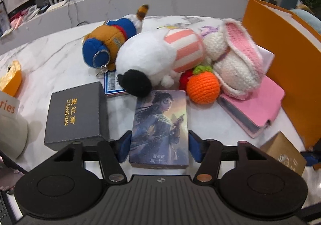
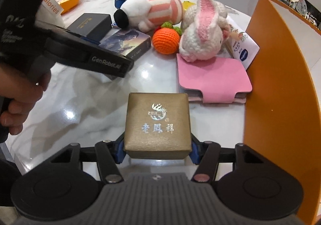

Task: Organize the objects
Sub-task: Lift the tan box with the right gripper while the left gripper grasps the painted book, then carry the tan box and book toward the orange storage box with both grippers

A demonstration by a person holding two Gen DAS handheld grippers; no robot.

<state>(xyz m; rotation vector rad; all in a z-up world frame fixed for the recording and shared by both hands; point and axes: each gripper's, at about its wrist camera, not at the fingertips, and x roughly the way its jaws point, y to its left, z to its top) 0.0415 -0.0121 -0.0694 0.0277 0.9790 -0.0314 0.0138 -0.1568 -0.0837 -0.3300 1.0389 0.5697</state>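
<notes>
A card box with a painted figure on its lid lies on the white marble table. My left gripper is shut on it, a blue pad pressed against each long side. The right wrist view shows the same card box under the left gripper's black body. A brown gift box with silver lettering sits between the blue pads of my right gripper, which is shut on its near end. In the left wrist view, that brown box shows at the right edge.
Behind lie a black box with gold lettering, a white plush with a pink-striped cap, a blue and brown plush, a crocheted rabbit, a crocheted orange and a pink case. An orange board walls off the right. A hand grips the left tool.
</notes>
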